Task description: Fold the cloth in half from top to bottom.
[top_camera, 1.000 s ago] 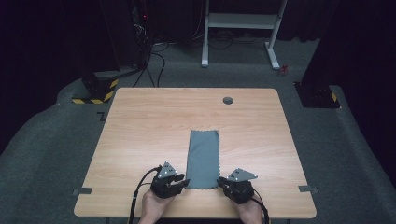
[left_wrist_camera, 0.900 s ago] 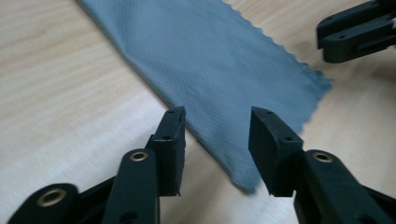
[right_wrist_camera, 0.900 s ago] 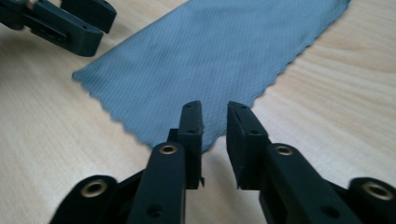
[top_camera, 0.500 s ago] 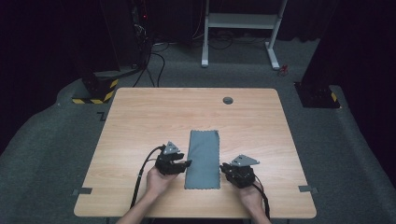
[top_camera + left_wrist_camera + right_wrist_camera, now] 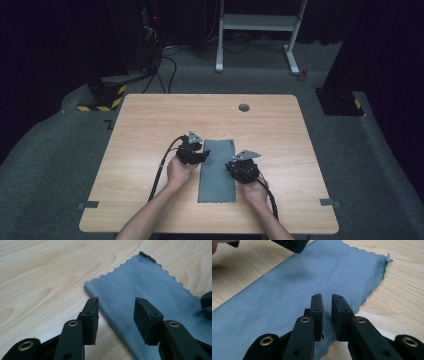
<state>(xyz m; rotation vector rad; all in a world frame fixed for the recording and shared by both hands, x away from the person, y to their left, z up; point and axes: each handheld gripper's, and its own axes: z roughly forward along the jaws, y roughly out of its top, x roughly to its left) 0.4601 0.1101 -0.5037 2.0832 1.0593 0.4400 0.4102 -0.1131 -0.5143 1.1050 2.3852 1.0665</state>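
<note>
Left claw (image 5: 116,320), just closing, gapes empty over the cloth's (image 5: 218,170) 9 o'clock edge. Right claw (image 5: 327,315) is narrow, empty. A shallow pinch could miss the thin cloth and scrape the worktop (image 5: 150,125).

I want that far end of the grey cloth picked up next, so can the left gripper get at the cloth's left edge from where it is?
Probably yes. The left gripper hangs with jaws apart right at the grey cloth's left edge, with bare table beside it and nothing between.

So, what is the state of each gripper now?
Left gripper: open, empty, over the cloth's edge.
Right gripper: nearly closed, holding nothing.
</note>
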